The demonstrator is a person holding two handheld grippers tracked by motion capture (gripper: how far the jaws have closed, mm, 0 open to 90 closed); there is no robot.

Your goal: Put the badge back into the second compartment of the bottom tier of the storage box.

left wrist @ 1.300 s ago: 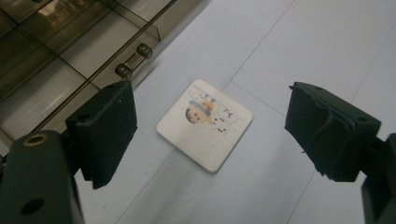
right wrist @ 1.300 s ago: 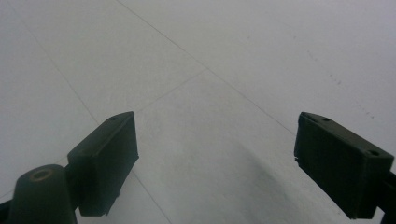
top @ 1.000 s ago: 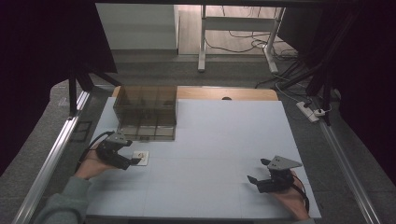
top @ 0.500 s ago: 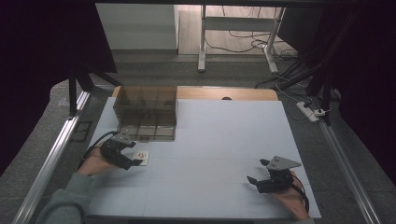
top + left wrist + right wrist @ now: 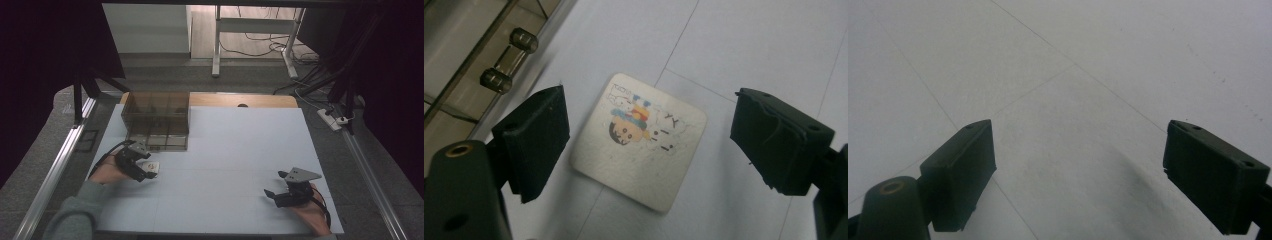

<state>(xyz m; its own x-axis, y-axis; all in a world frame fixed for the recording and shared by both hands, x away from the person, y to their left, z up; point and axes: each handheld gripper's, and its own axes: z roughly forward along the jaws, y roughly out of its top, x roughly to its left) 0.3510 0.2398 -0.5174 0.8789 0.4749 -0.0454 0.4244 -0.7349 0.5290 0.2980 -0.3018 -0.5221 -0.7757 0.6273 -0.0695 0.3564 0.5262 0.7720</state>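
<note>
Left claw (image 5: 649, 145) spread wide over a small square coaster (image 5: 639, 142), jaws standing either side of it and clear of its edges. Coaster lying flat on the pale worktop (image 5: 240, 150), cartoon print facing up, near the left edge and just in front of the clear compartmented box (image 5: 157, 120). Right claw (image 5: 277, 186) also gaping, holding nothing, low over bare worktop at the near right, well apart from the coaster. Hands (image 5: 107, 172) gripping both tools from below.
</note>
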